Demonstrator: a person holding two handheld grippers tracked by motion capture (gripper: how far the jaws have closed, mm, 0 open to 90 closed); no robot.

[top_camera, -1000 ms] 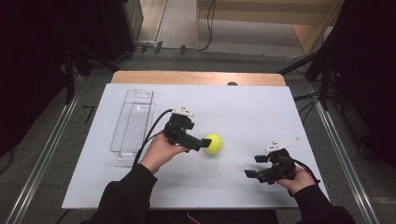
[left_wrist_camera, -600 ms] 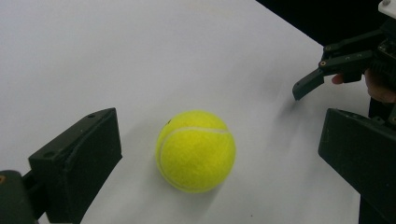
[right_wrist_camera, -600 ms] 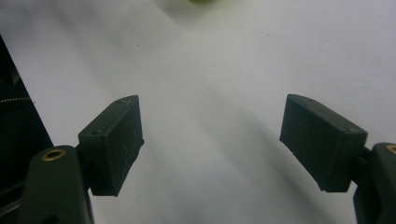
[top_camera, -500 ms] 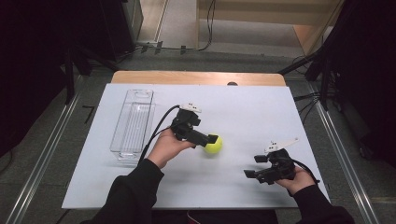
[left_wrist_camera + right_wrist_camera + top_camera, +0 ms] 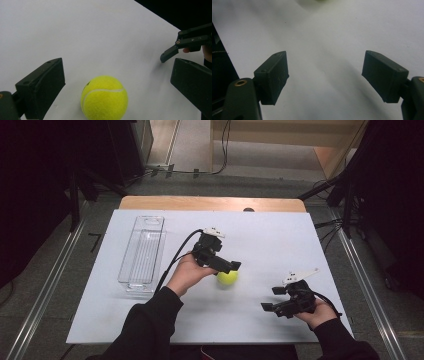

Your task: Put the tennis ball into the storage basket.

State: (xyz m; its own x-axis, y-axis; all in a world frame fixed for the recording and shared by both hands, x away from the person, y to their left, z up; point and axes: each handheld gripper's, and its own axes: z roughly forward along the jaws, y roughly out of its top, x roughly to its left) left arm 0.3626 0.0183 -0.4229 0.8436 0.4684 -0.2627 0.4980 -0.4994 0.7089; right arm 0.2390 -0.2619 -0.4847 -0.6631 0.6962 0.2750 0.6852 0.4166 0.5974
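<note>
**Left tongs spread wide over the tennis ball**

The left tongs [image 5: 227,268] hang over the middle of the white desk [image 5: 280,235], jaws spread wide. In the left gripper view the yellow tennis ball [image 5: 104,97] sits on the desk in the gap between the two black jaws, with bare white surface showing on either side of it, so neither jaw touches it. The ball lies nearer the left jaw than the right one in that view. From the high view the ball [image 5: 227,278] rests just in front of the jaw tips, partly under them, at the centre of the desk.

The right tongs [image 5: 274,299] are held low near the desk's front right corner, well apart from the ball. Their jaws also stand wide open, and in the right gripper view nothing but white desk lies between them; they hold nothing. A sliver of yellow-green shows at the very top edge of that view. The right tongs also appear at the far right of the left gripper view, beyond the ball.

A clear plastic bin [image 5: 142,253], long and narrow, stands on the left part of the desk, well apart from the ball and both tongs. Its ribbed floor shows through with nothing inside.
</note>
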